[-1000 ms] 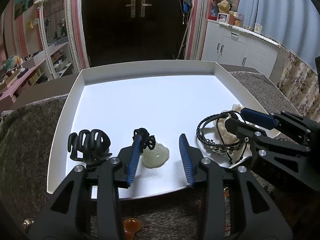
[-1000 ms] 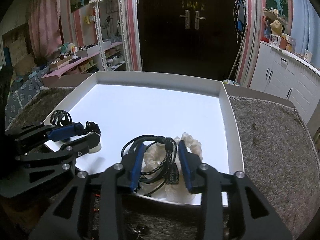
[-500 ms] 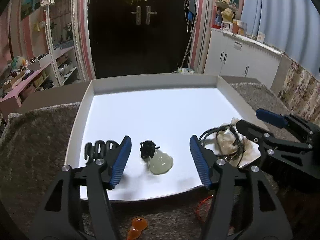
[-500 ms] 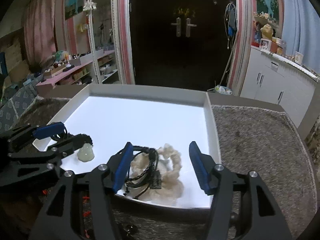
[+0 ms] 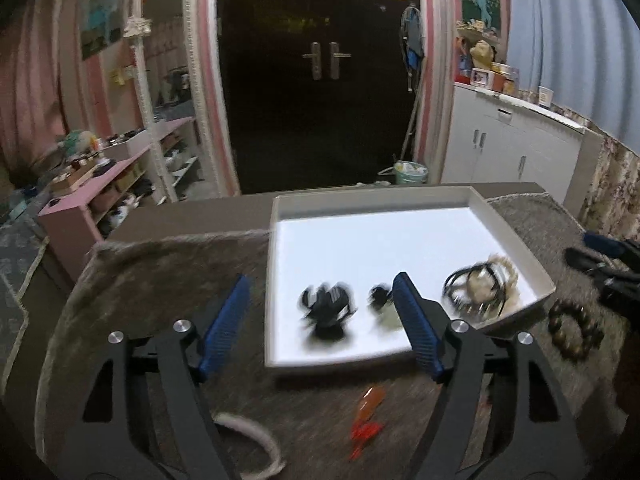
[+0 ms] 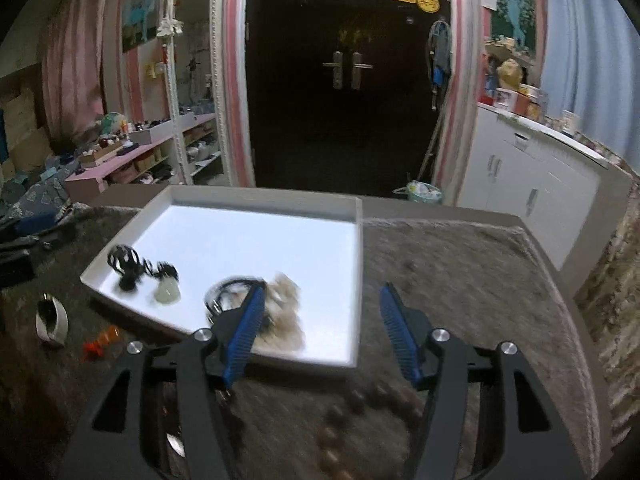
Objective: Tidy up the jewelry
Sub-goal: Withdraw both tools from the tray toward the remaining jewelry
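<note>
Both grippers have pulled back, jaws spread and empty: left gripper (image 5: 322, 320), right gripper (image 6: 320, 324). Claw clip (image 5: 328, 310), pendant (image 6: 167, 291) and cords (image 6: 232, 292) lie in the tray (image 6: 356, 280); a bead bracelet (image 6: 360, 412) waits on the worktop, best straddled squarely.

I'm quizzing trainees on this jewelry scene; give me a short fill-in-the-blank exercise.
1. The pale pendant lies inside the white ____.
2. The brown bead bracelet lies on the ____, outside the tray.
3. Both the left gripper and right gripper are ____.

Missing words: tray; carpet; open
</note>
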The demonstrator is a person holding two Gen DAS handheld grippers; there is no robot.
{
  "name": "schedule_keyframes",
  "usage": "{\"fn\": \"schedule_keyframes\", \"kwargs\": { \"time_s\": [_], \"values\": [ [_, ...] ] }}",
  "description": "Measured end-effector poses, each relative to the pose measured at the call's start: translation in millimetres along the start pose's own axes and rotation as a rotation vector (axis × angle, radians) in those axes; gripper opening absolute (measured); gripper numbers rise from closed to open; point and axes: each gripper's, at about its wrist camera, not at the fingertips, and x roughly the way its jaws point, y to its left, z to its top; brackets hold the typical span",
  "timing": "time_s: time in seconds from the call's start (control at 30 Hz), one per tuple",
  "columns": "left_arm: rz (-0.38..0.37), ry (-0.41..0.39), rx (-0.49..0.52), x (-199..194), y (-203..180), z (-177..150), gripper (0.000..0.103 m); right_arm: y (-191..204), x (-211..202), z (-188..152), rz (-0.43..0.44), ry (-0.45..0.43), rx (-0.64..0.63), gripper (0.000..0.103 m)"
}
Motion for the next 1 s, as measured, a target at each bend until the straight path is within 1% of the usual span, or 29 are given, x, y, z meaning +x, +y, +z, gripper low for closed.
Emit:
{"fn": "schedule_keyframes", "kwargs": {
  "time_s": [0.1,0.17,0.2,0.33,0.43,0.57,0.73,0.87,1.0],
  "values": [
    [0.003,0.009,-0.041,-18.8,14.2,-23.8,0.075,-13.0,-15.4,-20.1,-0.022,0.015,0.017,0.061],
    [-0.006,0.004,-0.051,-30.3,17.2,-40.0,0.079,-19.8,-23.1,-34.2,-0.031,0.029,0.027,0.061],
    [-0.007,0.006,-0.048,-35.0,16.6,-48.3,0.08,-21.9,-26.1,-40.0,-0.035,0.034,0.031,0.061],
    [-0.001,0.028,-0.014,-45.5,9.7,-74.1,0.08,-32.1,-39.9,-64.3,-0.044,0.056,0.045,0.061],
    [-0.007,0.047,0.001,-47.3,4.5,-88.4,0.081,-32.8,-47.4,-78.2,-0.037,0.065,0.061,0.061],
    [-0.026,0.08,0.002,-45.1,-3.3,-104.3,0.081,-26.2,-49.2,-90.5,-0.026,0.078,0.052,0.061],
    [-0.032,0.09,0.012,-45.5,-10.2,-112.7,0.081,-16.5,-46.8,-94.1,-0.002,0.092,0.046,0.061],
    [-0.015,0.095,0.026,-41.1,-12.3,-108.8,0.081,-1.5,-45.7,-87.6,0.022,0.084,0.026,0.061],
    [-0.011,0.101,0.032,-32.9,-13.2,-99.8,0.08,15.9,-36.6,-82.3,0.061,0.094,0.01,0.061]
  ]
}}
